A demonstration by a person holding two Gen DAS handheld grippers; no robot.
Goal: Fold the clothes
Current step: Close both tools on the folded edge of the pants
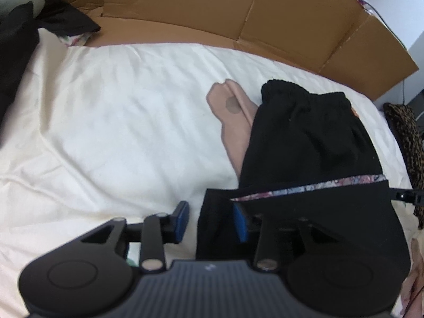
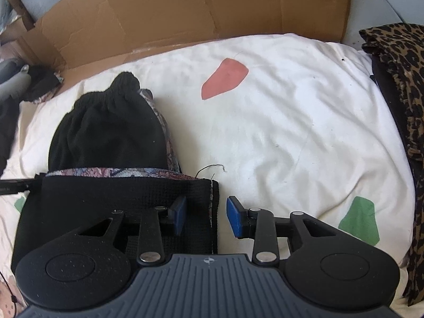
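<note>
A black garment with an elastic waistband and a floral inner lining lies on the white bedcover; its near end is folded back over it. It also shows in the right wrist view. My left gripper is open, straddling the left edge of the folded black flap. My right gripper is open, straddling the flap's right edge. Neither gripper's jaws are closed on the cloth.
A white bedcover with coloured patches lies under everything. Flattened cardboard stands behind it. Dark clothes are piled at the far left. A leopard-print cloth lies along the right edge.
</note>
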